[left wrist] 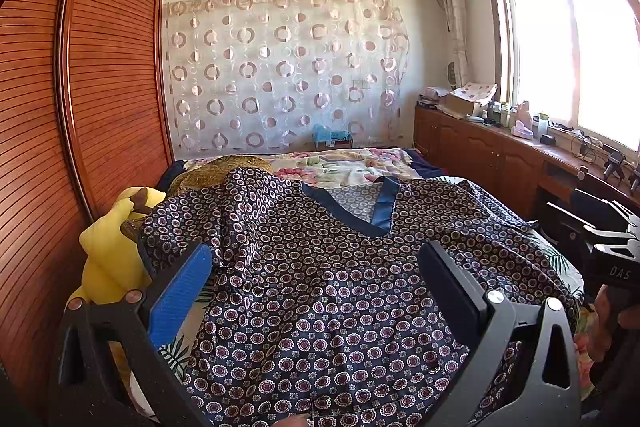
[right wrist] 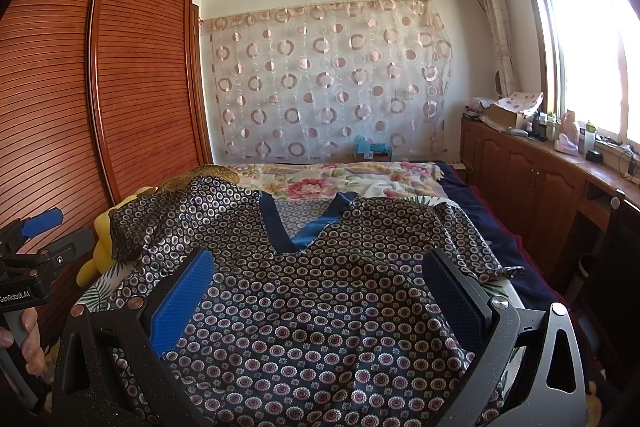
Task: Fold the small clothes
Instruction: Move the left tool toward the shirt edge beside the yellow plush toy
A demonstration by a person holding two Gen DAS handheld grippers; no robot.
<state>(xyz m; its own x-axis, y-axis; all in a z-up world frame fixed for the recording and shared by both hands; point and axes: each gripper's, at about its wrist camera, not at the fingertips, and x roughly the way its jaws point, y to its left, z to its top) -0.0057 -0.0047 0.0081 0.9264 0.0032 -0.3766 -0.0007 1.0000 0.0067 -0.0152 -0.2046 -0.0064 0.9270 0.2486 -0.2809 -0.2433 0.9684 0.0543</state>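
Patterned top flat on bed, V-neck twd far wall, sleeves L-R.

Both wrist cameras sit low at the foot of the bed, facing forward along their fingers toward the far curtain. Each lens is close above the shirt, which fills the lower frame between the fingers. The left view sits left of the right view. Shared: shirt, bed, curtain, wardrobe, window. Each view catches the other gripper at its edge.
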